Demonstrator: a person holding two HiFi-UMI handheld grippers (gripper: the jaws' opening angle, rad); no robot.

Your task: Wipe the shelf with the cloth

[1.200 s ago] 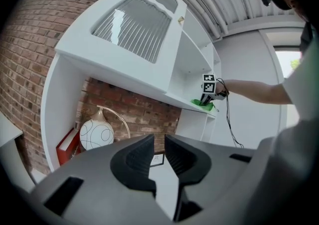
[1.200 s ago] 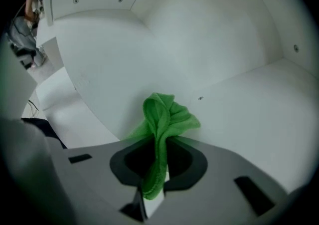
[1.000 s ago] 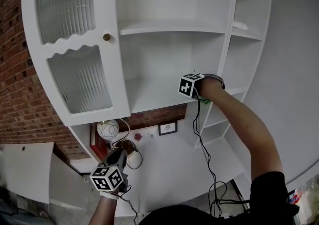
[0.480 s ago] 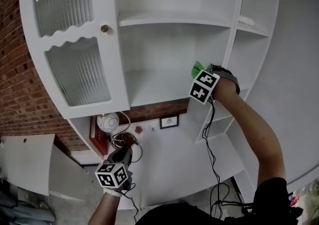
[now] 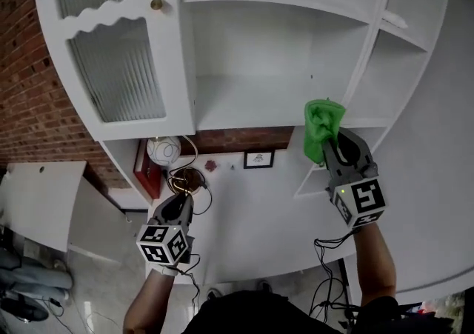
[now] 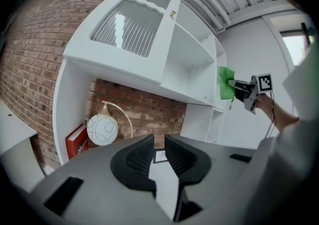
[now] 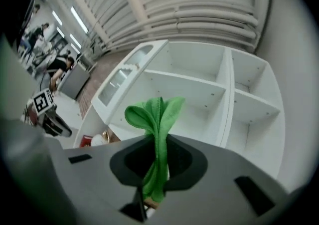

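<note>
The white shelf unit (image 5: 244, 103) fills the upper half of the head view, with its compartments open. My right gripper (image 5: 331, 144) is held in front of the unit's right side, below the middle shelf board, and is shut on a green cloth (image 5: 323, 121). In the right gripper view the cloth (image 7: 157, 114) stands up bunched between the jaws of the right gripper (image 7: 158, 144), with the shelf (image 7: 184, 82) a little beyond it. My left gripper (image 5: 181, 201) hangs low at the left, away from the shelf. Its jaws (image 6: 159, 141) are together with only a narrow slit and hold nothing.
A glass-paned door (image 5: 111, 51) stands open at the unit's left. Under the unit, against a brick wall (image 5: 29, 66), are a globe lamp (image 5: 163, 151), a red book (image 5: 141, 192), a small picture frame (image 5: 259, 158) and cables. People stand far off (image 7: 55, 64).
My right gripper has drawn back off the middle shelf, down and to the right, with the cloth still in it. The left gripper has barely moved.
</note>
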